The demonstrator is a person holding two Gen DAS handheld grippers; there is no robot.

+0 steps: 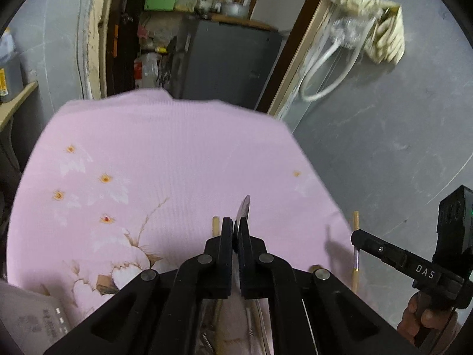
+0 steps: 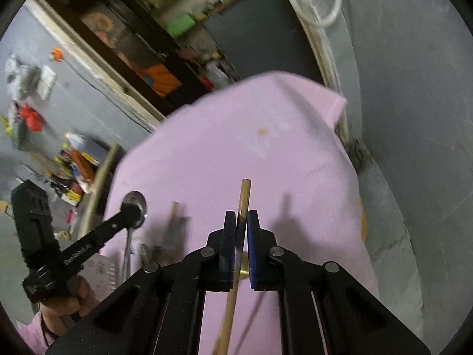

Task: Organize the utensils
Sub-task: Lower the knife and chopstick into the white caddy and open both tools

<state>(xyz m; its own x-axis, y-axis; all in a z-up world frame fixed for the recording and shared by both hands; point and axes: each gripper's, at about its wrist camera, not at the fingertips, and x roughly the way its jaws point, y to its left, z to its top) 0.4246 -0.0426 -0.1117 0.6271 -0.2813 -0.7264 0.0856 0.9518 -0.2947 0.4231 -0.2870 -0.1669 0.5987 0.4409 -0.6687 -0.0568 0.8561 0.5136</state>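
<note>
Left hand-held gripper (image 1: pixel 236 227): fingers drawn almost together, clamped on a metal spoon (image 1: pixel 244 207). In the left wrist view the bowl shows edge-on, poking up past the fingertips; in the right wrist view the same spoon (image 2: pixel 135 205) shows its round bowl face-on, handle running down under the black arm of the left hand-held gripper (image 2: pixel 130 211). Spoon is lifted above the pink floral cloth (image 1: pixel 165 159) covering the desk, toward the near right part of it.

Right hand-held gripper (image 2: pixel 241 222): blue-padded fingers pinched on a wooden chopstick (image 2: pixel 244 198). The stick runs steeply, top end rising above the fingertips, lower end dropping out of the bottom of the frame between the gripper arms. From the left wrist view the right hand-held gripper (image 1: pixel 359 236) sits off the right edge of the desk, with the chopstick (image 1: pixel 356 227) standing near upright at its tip, a gold band low on the stick.

A 2nd wooden stick end (image 1: pixel 215 224) shows just left of the left fingers; whether it lies on the cloth or is raised, cannot tell. Motion blur in the right wrist view hides other items low on the cloth.

Surroundings: grey floor (image 1: pixel 384 148), a dark cabinet (image 1: pixel 224 59) beyond the far edge of the desk, cluttered shelves (image 1: pixel 165 3) behind it, a white hose loop (image 1: pixel 325 71) against the wooden door frame (image 1: pixel 295 68)
</note>
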